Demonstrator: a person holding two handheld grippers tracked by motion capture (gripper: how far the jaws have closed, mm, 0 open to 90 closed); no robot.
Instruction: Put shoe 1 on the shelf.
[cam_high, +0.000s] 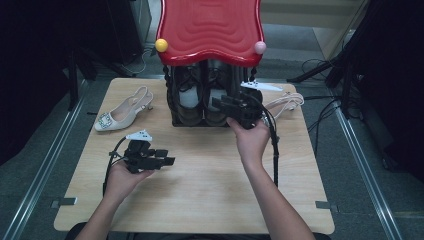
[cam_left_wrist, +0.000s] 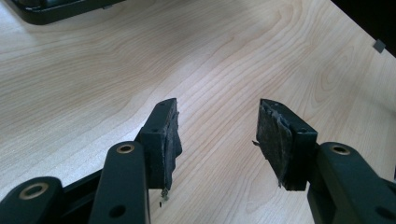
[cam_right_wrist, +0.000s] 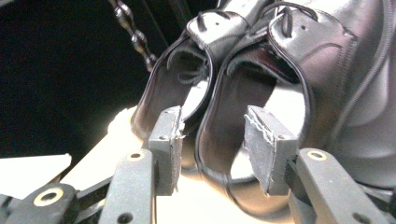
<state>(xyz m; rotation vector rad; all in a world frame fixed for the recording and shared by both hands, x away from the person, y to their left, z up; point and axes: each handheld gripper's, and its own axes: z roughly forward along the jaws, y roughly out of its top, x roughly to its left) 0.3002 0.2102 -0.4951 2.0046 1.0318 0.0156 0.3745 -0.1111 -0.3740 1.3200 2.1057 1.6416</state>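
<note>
A pair of black leather lace-up shoes (cam_high: 190, 106) stands under a red wavy-topped rack (cam_high: 210, 30) at the back of the wooden table (cam_high: 200, 200). My right gripper (cam_high: 218, 102) is at the shoes' heels, held in a hand. In the right gripper view, my right gripper (cam_right_wrist: 212, 119) is open. The heel rim of the nearer shoe (cam_right_wrist: 289, 51) lies between its jaws, and the pads do not press on it. The other shoe (cam_right_wrist: 187, 74) sits just left. My left gripper (cam_high: 167, 159) hovers open over the bare table, nothing between the jaws of the left gripper (cam_left_wrist: 217, 109).
A white heeled sandal (cam_high: 122, 112) lies at the table's back left, and another white sandal (cam_high: 287, 102) at the back right behind my right hand. The rack has a yellow ball (cam_high: 161, 45) and a pink ball (cam_high: 260, 47) at its corners. Cables run on the floor.
</note>
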